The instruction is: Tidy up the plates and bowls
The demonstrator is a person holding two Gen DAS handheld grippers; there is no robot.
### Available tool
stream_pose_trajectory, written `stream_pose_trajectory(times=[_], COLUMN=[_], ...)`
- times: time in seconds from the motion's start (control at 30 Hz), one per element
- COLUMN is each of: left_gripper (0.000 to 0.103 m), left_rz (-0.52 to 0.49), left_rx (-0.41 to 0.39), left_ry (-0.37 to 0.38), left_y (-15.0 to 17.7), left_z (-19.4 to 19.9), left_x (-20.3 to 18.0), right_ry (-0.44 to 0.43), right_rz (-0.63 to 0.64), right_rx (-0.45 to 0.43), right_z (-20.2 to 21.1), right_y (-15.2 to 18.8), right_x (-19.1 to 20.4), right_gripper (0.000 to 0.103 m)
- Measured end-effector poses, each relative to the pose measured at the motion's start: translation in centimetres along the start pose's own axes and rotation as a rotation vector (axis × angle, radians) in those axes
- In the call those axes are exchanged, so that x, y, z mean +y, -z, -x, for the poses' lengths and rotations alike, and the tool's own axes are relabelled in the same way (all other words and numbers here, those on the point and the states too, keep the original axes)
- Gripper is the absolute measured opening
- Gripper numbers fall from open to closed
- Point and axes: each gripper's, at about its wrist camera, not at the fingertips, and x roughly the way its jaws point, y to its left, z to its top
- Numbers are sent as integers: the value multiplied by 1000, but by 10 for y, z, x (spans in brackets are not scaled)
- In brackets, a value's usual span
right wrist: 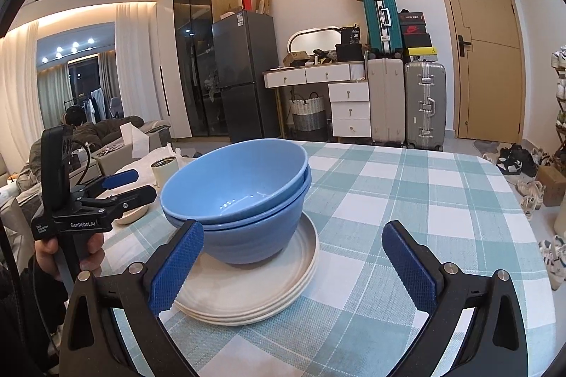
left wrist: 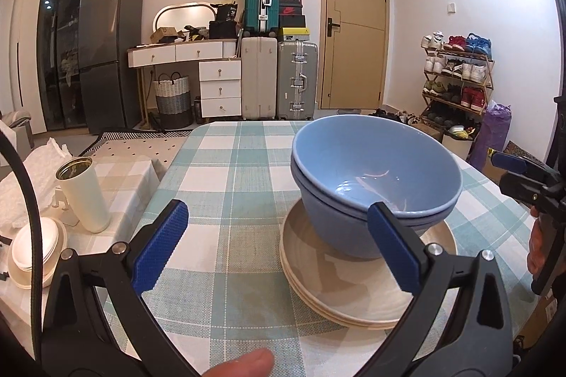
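Left wrist view: left gripper (left wrist: 279, 246) has its blue-padded fingers spread wide, holding nothing. Two nested light-blue round bowls (left wrist: 375, 178) sit on a stack of cream round plates (left wrist: 357, 285), on the green-and-white checked tablecloth (left wrist: 230, 200). The bowls sit toward the far side of the plate stack, its near rim bare. The gripper's right finger pad (left wrist: 392, 249) overlaps the bowls' near side in the picture; cannot tell if it touches. The left pad hangs over bare cloth, well left of the plates. A white cylindrical tumbler with a metal rim (left wrist: 83, 193) stands upright on a side surface well left of the plates, with a small pile of white round dishes (left wrist: 35, 249) nearer the camera. The right gripper (left wrist: 520, 175) shows at the right edge, beyond the plates; its fingers are partly cut off, state unclear here.

Right wrist view: right gripper (right wrist: 293, 263) is wide open, empty. Bowls (right wrist: 240, 196) and plates (right wrist: 254, 292) lie left of centre. Its left pad overlaps the plates' near-left rim and the bowls' lower left; contact unclear. Its right pad is over bare cloth (right wrist: 389, 186), right of the plates. The left gripper (right wrist: 122, 186) is seen sideways, left of the bowls, held by a hand (right wrist: 67, 253).
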Motion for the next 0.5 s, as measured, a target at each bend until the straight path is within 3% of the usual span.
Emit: stream_pose_trajectory(times=[0.5], left_gripper=[101], left_rz=[15], left_rx=[-9], left_ry=[41], left_y=[10], left_z=[-15], left_x=[3], right_ry=[-48], right_rz=[63], right_rx=[-3], right_z=[-12], right_y=[11], right_x=[19], right_gripper=[102])
